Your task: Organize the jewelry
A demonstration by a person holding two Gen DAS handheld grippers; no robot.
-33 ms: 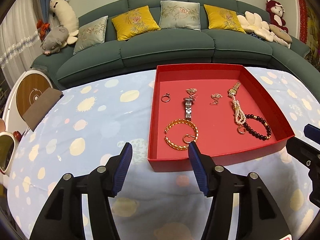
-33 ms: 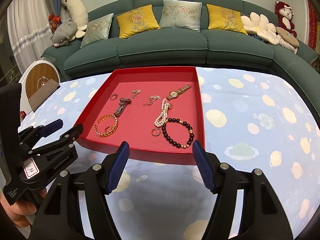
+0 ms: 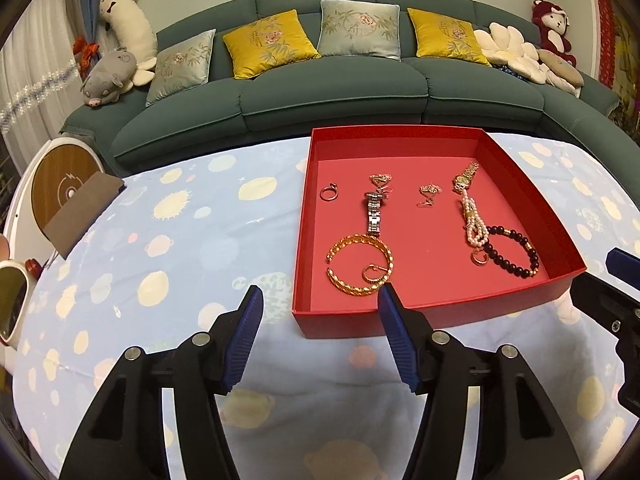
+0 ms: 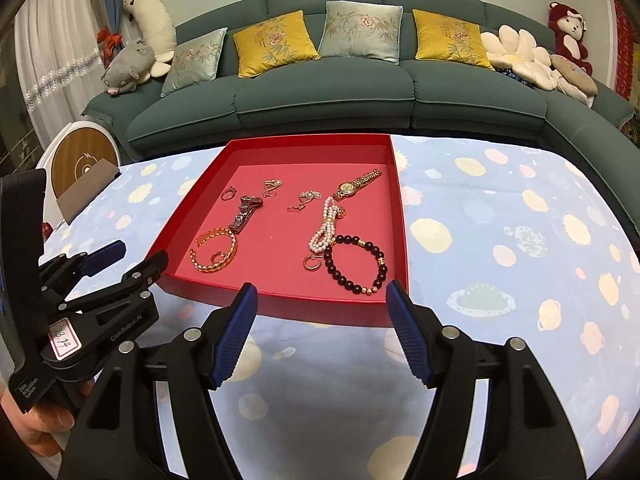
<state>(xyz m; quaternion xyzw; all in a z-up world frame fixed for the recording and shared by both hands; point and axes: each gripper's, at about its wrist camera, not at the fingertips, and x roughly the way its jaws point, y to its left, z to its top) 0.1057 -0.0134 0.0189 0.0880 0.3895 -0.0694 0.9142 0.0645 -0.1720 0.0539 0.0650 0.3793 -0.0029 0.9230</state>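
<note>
A red tray (image 3: 436, 312) (image 4: 288, 300) sits on a blue patterned tablecloth and holds the jewelry: a gold bangle (image 3: 359, 264) (image 4: 214, 254), a silver watch band (image 3: 374, 212) (image 4: 244, 212), a pearl bracelet (image 3: 474, 224) (image 4: 326, 228), a dark bead bracelet (image 3: 514, 252) (image 4: 356, 264), a gold watch (image 3: 464, 176) (image 4: 356, 186), a ring (image 3: 329, 192) and small earrings (image 3: 430, 194). My left gripper (image 3: 318, 308) is open and empty just before the tray's near wall. My right gripper (image 4: 320, 304) is open and empty at the near wall too.
A green sofa (image 3: 332, 92) with cushions and plush toys runs along the far side of the table. A round white and wood device (image 3: 60, 184) with a grey card stands at the left edge. The left gripper shows in the right wrist view (image 4: 100, 280).
</note>
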